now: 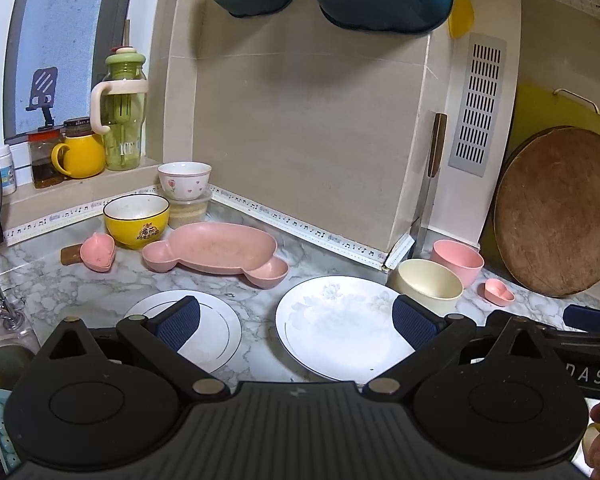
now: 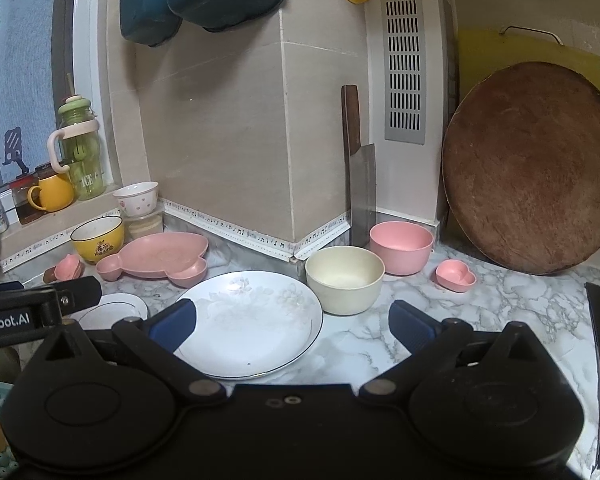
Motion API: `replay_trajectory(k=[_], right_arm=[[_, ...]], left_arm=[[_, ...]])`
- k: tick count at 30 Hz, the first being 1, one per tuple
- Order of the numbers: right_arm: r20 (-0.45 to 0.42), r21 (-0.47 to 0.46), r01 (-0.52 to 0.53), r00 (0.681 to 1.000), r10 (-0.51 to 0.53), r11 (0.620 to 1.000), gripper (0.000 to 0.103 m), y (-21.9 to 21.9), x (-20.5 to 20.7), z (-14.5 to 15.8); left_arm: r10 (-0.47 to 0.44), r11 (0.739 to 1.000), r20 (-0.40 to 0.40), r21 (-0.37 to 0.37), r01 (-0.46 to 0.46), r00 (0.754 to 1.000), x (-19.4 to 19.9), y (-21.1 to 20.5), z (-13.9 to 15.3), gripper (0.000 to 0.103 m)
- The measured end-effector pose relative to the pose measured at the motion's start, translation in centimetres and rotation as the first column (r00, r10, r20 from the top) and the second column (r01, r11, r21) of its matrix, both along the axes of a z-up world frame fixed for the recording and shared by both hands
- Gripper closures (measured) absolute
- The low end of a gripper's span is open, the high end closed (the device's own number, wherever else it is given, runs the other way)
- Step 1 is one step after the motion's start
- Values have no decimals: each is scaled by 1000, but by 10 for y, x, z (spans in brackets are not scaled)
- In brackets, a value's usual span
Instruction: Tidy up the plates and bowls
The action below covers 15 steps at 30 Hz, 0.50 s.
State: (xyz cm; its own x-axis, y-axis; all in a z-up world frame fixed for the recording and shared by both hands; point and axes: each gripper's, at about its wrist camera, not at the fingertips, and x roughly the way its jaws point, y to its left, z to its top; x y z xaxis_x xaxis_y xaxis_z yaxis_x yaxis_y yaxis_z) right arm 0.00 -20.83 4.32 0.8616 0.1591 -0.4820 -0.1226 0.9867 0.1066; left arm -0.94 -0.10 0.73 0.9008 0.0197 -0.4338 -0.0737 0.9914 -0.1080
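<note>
The left gripper [image 1: 296, 322] hangs low over the grey-veined marble counter [image 1: 256, 350] with its blue-padded fingers spread wide, holding nothing. Under its left finger lies a small white round plate with a thin dark rim line [image 1: 216, 330]; under its right finger lies a larger white round plate with a faint flower print [image 1: 340, 324]. Beyond the fingers rests a pink bear-shaped divided plastic tray [image 1: 216, 248], and further left of it a yellow ceramic bowl [image 1: 136, 218] and a small pink heart-shaped dish [image 1: 97, 252].

The right gripper [image 2: 294, 322] also has its fingers wide apart and empty. Its left finger overlaps the near edge of the flowered plate [image 2: 252, 322]; its right finger is over bare marble. Just ahead stands a cream round plastic bowl [image 2: 345, 280], touching or nearly touching the plate's far right rim, with a pink round plastic bowl [image 2: 401, 246] behind it and a second small pink heart dish [image 2: 456, 275] to the right. A round brown wooden cutting board [image 2: 532, 168] leans on the wall at far right.
</note>
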Motion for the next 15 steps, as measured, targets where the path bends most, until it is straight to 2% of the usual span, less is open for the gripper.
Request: replay_trajectory(k=[4,15], right_arm=[[0,4,-7,1000,7,1000,0,-2,4,-1],[-40,21,-36,998,37,999,0,-10,29,-10]], left_arm=[[4,1000,-10,-1,-4,1000,4,-2,-1,0],[-15,998,-78,-60,11,997,32,-3,-12,0]])
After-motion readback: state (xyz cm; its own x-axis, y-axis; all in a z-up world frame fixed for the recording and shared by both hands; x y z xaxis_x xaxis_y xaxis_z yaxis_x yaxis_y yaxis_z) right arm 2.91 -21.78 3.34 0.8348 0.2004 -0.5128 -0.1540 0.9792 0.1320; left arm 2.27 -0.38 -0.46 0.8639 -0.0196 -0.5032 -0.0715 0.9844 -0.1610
